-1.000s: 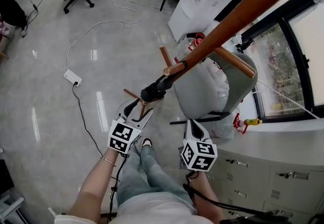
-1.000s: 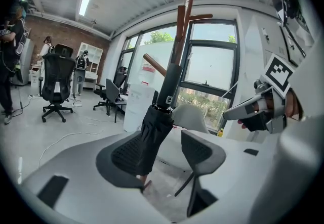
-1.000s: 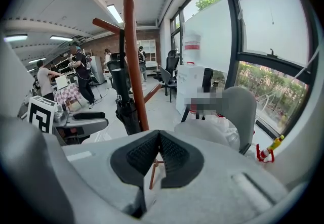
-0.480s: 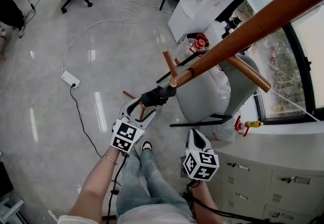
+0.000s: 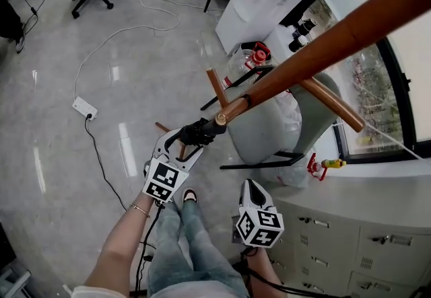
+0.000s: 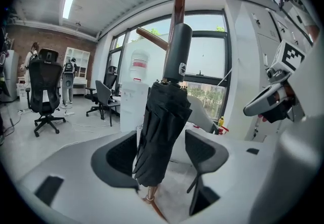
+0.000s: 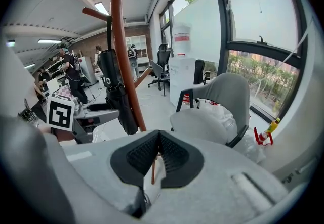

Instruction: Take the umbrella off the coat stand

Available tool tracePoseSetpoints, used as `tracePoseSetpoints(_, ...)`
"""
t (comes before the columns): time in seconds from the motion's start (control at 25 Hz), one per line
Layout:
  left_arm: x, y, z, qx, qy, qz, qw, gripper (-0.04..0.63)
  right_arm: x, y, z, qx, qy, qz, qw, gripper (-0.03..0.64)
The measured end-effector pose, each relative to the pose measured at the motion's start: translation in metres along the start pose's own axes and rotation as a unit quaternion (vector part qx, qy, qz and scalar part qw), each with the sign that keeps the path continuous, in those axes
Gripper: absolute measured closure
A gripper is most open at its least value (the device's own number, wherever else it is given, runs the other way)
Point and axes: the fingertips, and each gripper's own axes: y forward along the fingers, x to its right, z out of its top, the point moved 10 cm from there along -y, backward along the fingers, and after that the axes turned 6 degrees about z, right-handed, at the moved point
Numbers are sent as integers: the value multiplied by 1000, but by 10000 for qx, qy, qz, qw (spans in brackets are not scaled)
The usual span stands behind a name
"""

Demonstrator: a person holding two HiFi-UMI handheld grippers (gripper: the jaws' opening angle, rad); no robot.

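L claw (image 6: pixel 162 153): jaws wide apart, just been opening. Folded black umbrella (image 6: pixel 163 132) stands upright btwn the pads, closer to the left pad (image 6: pixel 121 160) than to the right pad (image 6: pixel 202 149); neither pad presses on it, so no grip. Umbrella's cylindrical handle (image 6: pixel 177 51) points up, above the claw, lying along the brown pole of the coat stand (image 5: pixel 323 44) directly behind it. Below the canopy, at the claw's throat, a brown wooden part w/ a metal ring (image 6: pixel 149 198) shows; can't tell if it belongs to stand or umbrella. R claw (image 7: pixel 158 139): jaws together at the tips, nothing held. It sits beside and to the right of the L claw, apart from it and clear of the umbrella; from the R claw, umbrella and pole are ahead and to the left. Ahead-right of the R claw: grey chair (image 7: pixel 223 99) w/ white bags on the seat. Beyond both claws: white water dispenser (image 5: pixel 259 4). Far left of the L claw, on the floor: power strip (image 5: pixel 84 107) w/ cable. Right of the R claw: cabinet w/ drawers (image 5: pixel 367 249).
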Motion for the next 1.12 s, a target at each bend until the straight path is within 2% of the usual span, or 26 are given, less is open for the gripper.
tracePoseSetpoints(0.28, -3, 13, -2, -8, 233, -152, 9996, 313, 0, 2, -12, -22, 237, 15, 9997, 612)
tracePoseSetpoints(0.76, -5, 31, -1, 192, 259, -153, 9994, 304, 5, 8, -27, -1, 393, 28, 9992, 612)
tracePoseSetpoints(1.12, -11, 42, 0, 343, 359, -424, 9979, 302, 8, 14, -36, -98, 431, 104, 9990, 612)
